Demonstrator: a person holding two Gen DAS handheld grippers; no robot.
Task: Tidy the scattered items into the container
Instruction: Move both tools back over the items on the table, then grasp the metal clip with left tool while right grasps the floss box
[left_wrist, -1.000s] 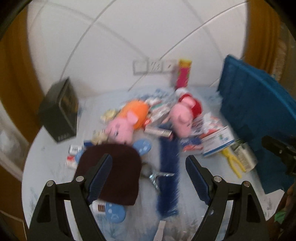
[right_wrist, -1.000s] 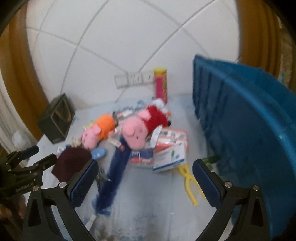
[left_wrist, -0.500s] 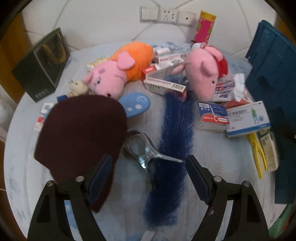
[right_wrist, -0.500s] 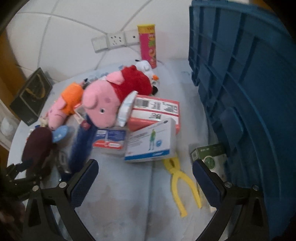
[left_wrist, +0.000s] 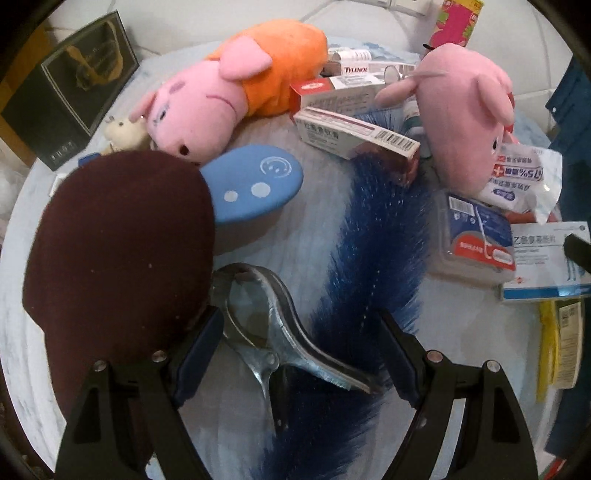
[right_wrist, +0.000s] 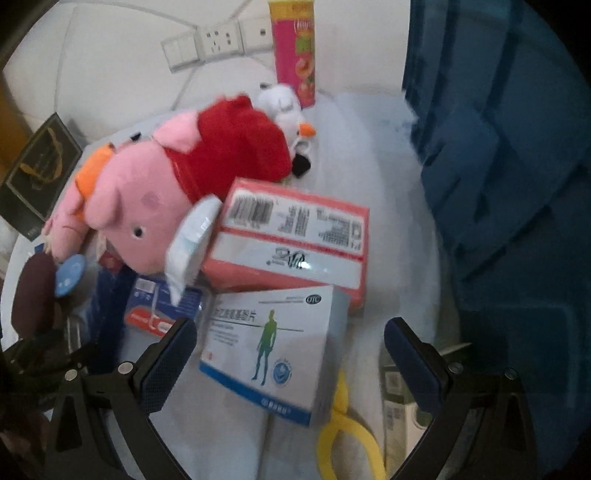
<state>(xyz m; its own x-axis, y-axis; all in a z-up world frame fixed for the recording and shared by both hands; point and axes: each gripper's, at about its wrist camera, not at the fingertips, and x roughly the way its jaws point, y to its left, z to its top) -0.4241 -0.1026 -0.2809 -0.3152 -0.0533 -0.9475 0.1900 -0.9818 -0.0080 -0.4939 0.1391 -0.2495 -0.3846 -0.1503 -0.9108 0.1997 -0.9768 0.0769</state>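
left tool (left_wrist: 299, 341) over clamp (left_wrist: 273, 325), hat (left_wrist: 118, 236) beside

A bare strip of table (right_wrist: 391, 221) runs between the red-and-white box (right_wrist: 295, 232) and the blue container (right_wrist: 517, 184). Ahead of the left gripper (left_wrist: 299, 343), the metal clamp (left_wrist: 273, 332), maroon cap (left_wrist: 118, 251) and blue brush (left_wrist: 373, 251) crowd the surface.
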